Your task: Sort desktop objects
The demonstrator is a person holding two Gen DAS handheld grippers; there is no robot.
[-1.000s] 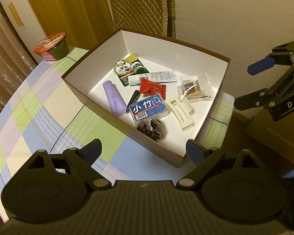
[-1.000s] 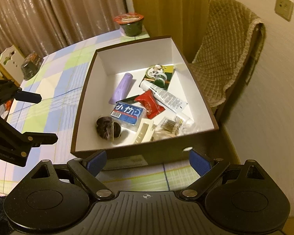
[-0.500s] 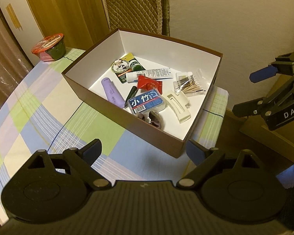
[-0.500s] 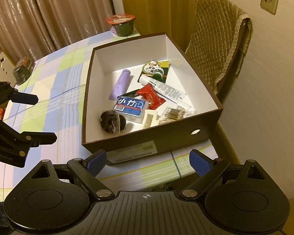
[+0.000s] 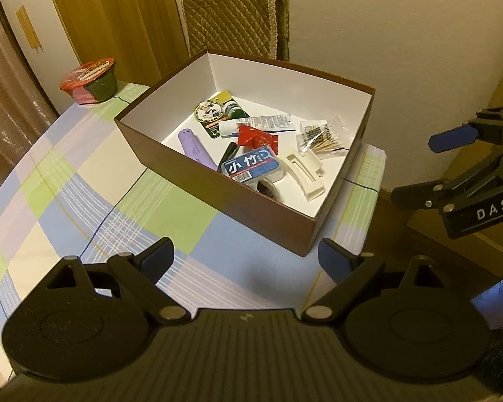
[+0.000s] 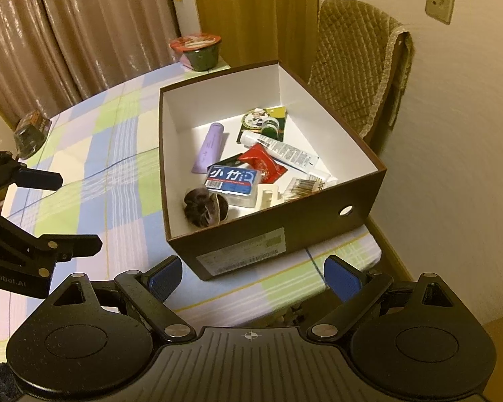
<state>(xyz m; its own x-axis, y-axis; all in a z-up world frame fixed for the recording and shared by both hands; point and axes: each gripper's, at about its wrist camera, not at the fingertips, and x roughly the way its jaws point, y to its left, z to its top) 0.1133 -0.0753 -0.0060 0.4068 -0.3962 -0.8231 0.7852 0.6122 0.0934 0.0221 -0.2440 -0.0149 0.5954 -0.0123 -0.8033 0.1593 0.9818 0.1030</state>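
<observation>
The brown box (image 6: 238, 258) sits at the table's (image 5: 67, 207) corner, its far side close to the edge by a chair (image 6: 358, 67). All the small items lie inside it. The left gripper (image 5: 244, 258) and right gripper (image 6: 251, 276) hover short of it, both spread wide, holding nothing. Bare checked cloth lies open left of the box.

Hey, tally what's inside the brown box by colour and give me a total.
Purple: 1, tube
Red: 1, packet
Blue: 1, case
Black: 1, pen
Green: 1, card
White: 2, tube, clip
Dark: 1, scrunchie
Clear: 1, swab bag
Total: 9
</observation>
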